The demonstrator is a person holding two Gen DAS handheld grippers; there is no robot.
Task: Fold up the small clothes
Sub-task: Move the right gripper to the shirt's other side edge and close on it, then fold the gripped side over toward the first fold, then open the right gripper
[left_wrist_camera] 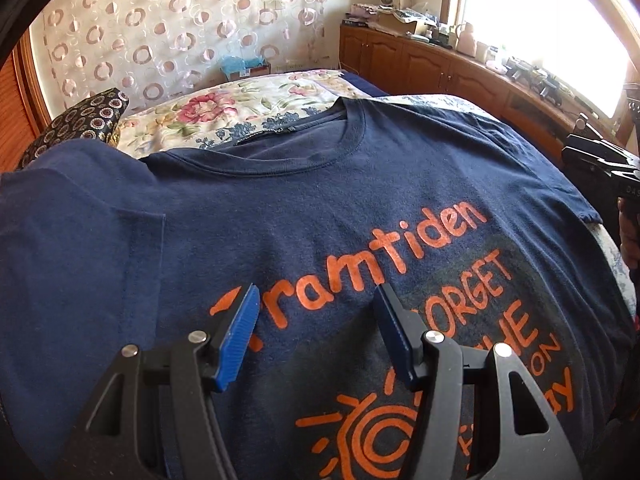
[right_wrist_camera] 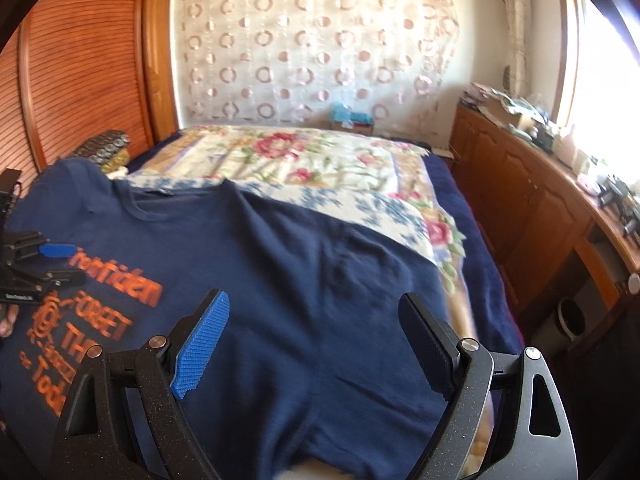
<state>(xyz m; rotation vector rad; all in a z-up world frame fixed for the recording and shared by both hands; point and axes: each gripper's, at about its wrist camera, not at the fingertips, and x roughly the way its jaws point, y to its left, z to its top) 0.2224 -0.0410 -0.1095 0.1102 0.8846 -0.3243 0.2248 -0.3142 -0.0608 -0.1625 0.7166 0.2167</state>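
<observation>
Left gripper [left_wrist_camera: 316, 300]: jaws apart, empty, above the print. Right gripper [right_wrist_camera: 314, 304]: jaws wide, empty. One navy T-shirt [left_wrist_camera: 320, 208], neckline at 12 o'clock.

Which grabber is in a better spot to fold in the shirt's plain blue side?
Probably the right gripper: open, above the t-shirt's plain side. The left gripper hangs over the orange print.

The left gripper [left_wrist_camera: 314, 300] has black, triangular-cutout arms, silver round screws at the pivots and ribbed blue pads [left_wrist_camera: 236, 340] on its fingers. The right gripper [right_wrist_camera: 314, 320] is built alike: speckled black frame, silver screws, a bright blue textured pad at 9 o'clock, a darker one at 3 o'clock
</observation>
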